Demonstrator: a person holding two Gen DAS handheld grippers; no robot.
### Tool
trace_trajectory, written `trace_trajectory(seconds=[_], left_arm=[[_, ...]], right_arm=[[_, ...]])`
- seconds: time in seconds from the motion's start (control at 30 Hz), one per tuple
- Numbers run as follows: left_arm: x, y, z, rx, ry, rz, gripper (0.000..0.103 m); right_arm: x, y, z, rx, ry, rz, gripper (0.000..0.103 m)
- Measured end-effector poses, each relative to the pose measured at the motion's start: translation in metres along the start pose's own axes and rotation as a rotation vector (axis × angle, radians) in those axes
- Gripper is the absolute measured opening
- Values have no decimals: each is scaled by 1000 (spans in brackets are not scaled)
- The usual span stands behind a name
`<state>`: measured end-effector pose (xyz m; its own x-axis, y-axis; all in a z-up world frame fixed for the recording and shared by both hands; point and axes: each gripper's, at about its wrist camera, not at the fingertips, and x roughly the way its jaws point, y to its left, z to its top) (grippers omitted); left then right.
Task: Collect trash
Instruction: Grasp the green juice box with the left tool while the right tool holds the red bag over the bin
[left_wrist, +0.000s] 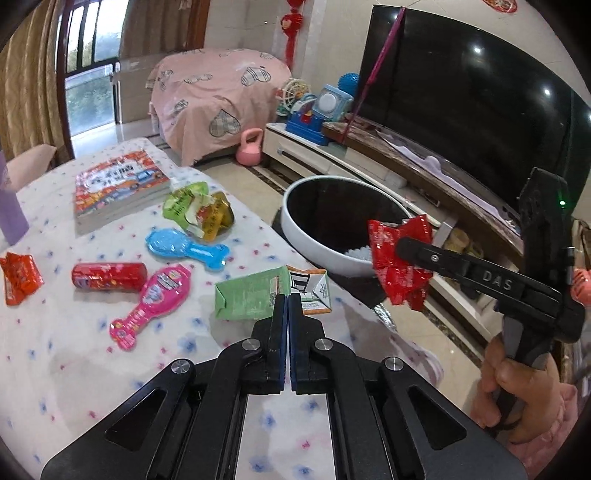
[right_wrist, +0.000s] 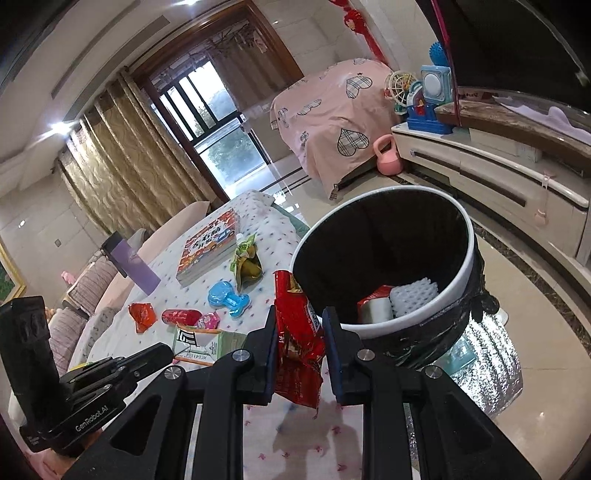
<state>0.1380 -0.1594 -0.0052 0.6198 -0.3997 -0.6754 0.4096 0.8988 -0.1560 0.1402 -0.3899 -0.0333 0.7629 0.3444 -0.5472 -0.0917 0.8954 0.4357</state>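
Trash in hand: red wrapper (right_wrist: 295, 343), crumpled, pinched between the fingers of the right gripper (right_wrist: 300, 354), held near the rim of the white bin (right_wrist: 469, 236), presumably for dropping in. Bin stands beside the bench (left_wrist: 74, 350), within reach. Left gripper (left_wrist: 287, 306) hovers over the green carton (left_wrist: 251, 297), fingers closed together, holding nothing; likely next pick.

The trash bin (left_wrist: 317, 236) bottom is hidden behind the red wrapper (left_wrist: 400, 258).
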Motion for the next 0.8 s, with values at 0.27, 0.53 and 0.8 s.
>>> trace_trajectory(seconds=[0.27, 0.53, 0.8], left_arm=[[9, 8, -24, -54, 95, -35, 30], [22, 19, -27, -160, 155, -38, 70], [39, -11, -14, -138, 166, -14, 80]], right_arm=[[0, -3, -3, 13, 2, 16, 22], [-4, -9, -7, 20, -1, 15, 22], [-11, -24, -3, 40, -18, -14, 22]])
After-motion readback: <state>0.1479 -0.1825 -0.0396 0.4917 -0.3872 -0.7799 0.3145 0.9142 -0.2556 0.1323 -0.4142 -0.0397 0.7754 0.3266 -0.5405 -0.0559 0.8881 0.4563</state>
